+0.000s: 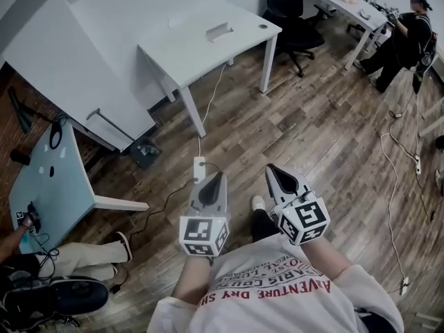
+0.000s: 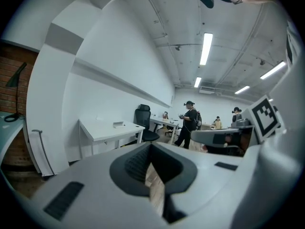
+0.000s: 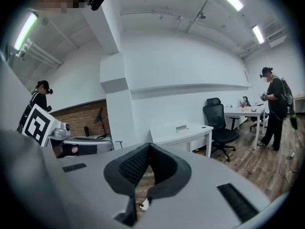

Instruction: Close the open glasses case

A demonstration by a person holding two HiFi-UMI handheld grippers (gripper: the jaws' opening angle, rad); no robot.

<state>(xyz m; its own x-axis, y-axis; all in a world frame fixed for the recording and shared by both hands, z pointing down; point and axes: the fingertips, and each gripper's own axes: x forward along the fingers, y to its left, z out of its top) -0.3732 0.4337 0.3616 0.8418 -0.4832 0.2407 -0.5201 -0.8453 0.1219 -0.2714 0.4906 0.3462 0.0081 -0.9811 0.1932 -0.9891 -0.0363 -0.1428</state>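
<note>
A white table (image 1: 182, 50) stands a few steps ahead, and a small pale oblong object (image 1: 219, 31) lies on its far part. It looks like the glasses case, but it is too far away to tell whether it is open. The same object shows small in the left gripper view (image 2: 118, 124) and the right gripper view (image 3: 181, 128). My left gripper (image 1: 219, 176) and right gripper (image 1: 272, 167) are held side by side close to my body, above the wooden floor. Both are shut, tips touching (image 2: 151, 147) (image 3: 148, 147), with nothing between them.
A white power strip (image 1: 199, 168) and its cable lie on the floor between me and the table. A black office chair (image 1: 288, 12) stands beyond it. A pale blue table (image 1: 48, 186) is at the left, where a person sits. Another person (image 1: 409, 33) stands far right.
</note>
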